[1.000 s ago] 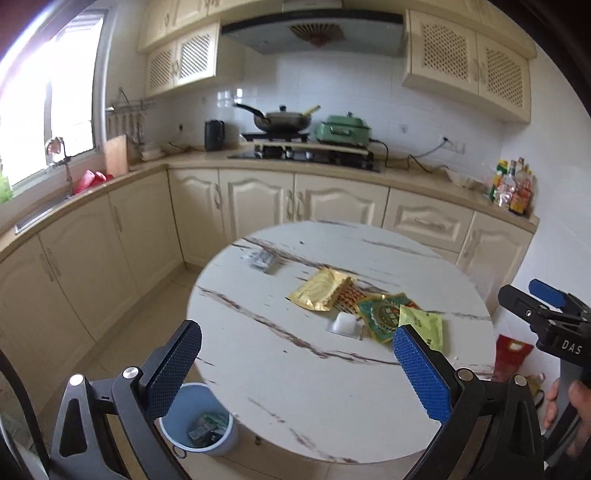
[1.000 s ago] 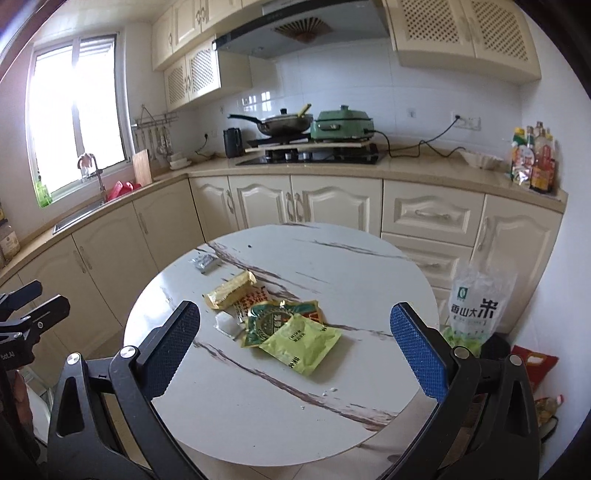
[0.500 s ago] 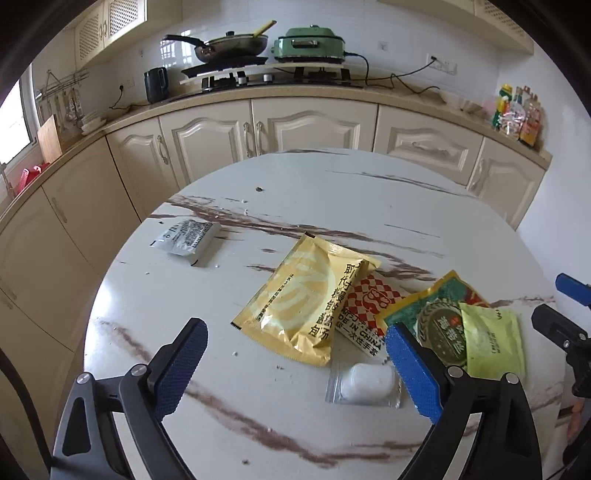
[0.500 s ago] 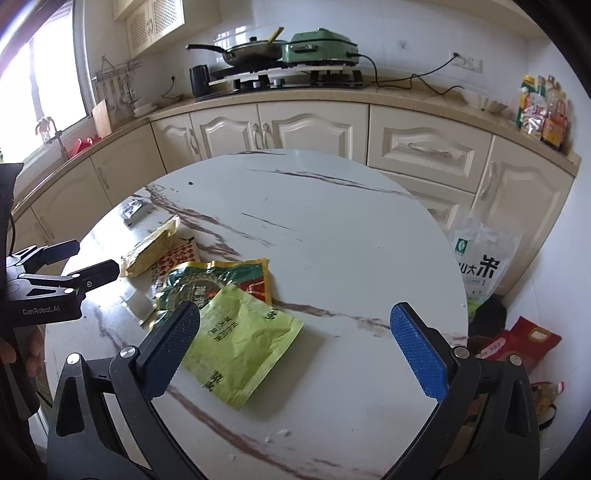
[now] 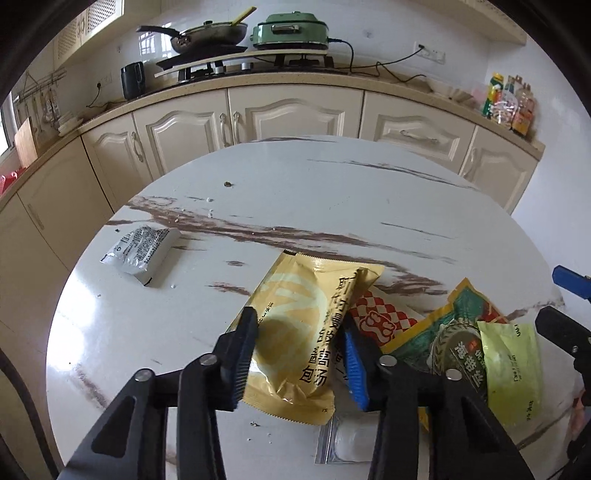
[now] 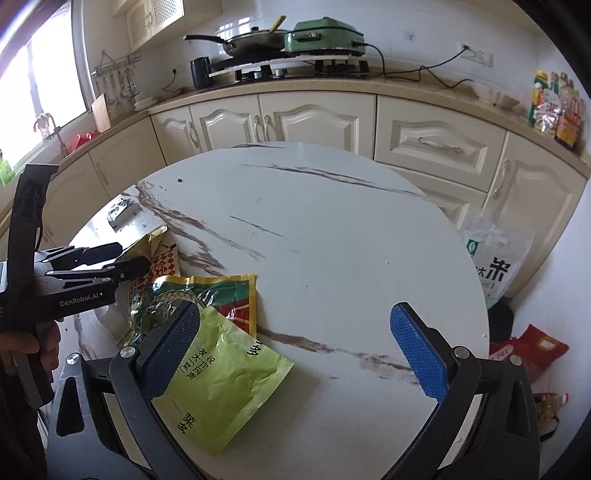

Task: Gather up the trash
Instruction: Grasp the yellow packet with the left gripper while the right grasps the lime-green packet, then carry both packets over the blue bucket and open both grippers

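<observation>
Several empty wrappers lie on a round marble table (image 5: 314, 192). My left gripper (image 5: 299, 354) has its jaws drawn in around the yellow packet (image 5: 295, 314), which buckles between the pads. Beside it lie a red-checked wrapper (image 5: 384, 317), a dark green packet (image 5: 454, 332), a lime green packet (image 5: 509, 354) and a small clear blister pack (image 5: 347, 443). A silver sachet (image 5: 142, 249) lies apart at the left. My right gripper (image 6: 295, 350) is open above the lime green packet (image 6: 221, 376), its left pad over the packet's upper corner.
Cream kitchen cabinets and a counter with a stove, pan (image 5: 207, 33) and green cooker curve behind the table. On the floor to the right stand a white rice bag (image 6: 495, 258) and a red bag (image 6: 532, 347).
Both grippers have moved down close to the wrappers. The left jaws have closed from wide open onto the yellow packet. The right gripper stays open.
</observation>
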`<state>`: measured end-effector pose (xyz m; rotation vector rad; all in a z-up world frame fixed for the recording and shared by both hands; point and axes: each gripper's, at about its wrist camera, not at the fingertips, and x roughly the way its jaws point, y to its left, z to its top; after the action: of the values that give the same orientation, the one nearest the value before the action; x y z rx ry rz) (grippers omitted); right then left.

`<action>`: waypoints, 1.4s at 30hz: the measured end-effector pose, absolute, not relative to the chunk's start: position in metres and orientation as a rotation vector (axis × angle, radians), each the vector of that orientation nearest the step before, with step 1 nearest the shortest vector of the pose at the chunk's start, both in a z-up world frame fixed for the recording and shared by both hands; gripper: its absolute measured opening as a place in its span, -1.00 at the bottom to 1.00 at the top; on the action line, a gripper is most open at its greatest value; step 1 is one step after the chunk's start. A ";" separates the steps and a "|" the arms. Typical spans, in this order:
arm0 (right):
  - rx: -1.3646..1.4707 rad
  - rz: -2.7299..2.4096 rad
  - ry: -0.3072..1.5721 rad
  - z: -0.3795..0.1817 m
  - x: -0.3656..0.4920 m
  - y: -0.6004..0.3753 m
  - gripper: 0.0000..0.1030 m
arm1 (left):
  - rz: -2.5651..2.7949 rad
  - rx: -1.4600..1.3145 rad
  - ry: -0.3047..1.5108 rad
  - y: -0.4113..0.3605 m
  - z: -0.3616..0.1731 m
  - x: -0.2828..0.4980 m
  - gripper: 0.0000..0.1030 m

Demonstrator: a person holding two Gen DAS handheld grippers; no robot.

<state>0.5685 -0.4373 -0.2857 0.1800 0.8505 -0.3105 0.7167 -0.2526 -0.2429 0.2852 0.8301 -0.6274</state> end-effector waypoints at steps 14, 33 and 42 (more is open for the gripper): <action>0.080 -0.156 0.911 -0.293 0.549 -0.398 1.00 | -0.565 0.153 0.760 -0.179 -0.195 0.636 -0.92; 0.105 0.022 0.954 -0.302 0.556 -0.387 -0.36 | -0.616 0.120 0.771 -0.130 -0.167 0.551 -0.91; 0.156 -0.003 0.844 -0.273 0.539 -0.385 -0.89 | -0.649 0.071 0.765 -0.105 -0.154 0.537 -0.91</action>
<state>0.5390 -0.3849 -0.2734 0.1562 0.8445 -0.0026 0.5367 -0.1049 -0.1541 0.0709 0.7649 -0.6492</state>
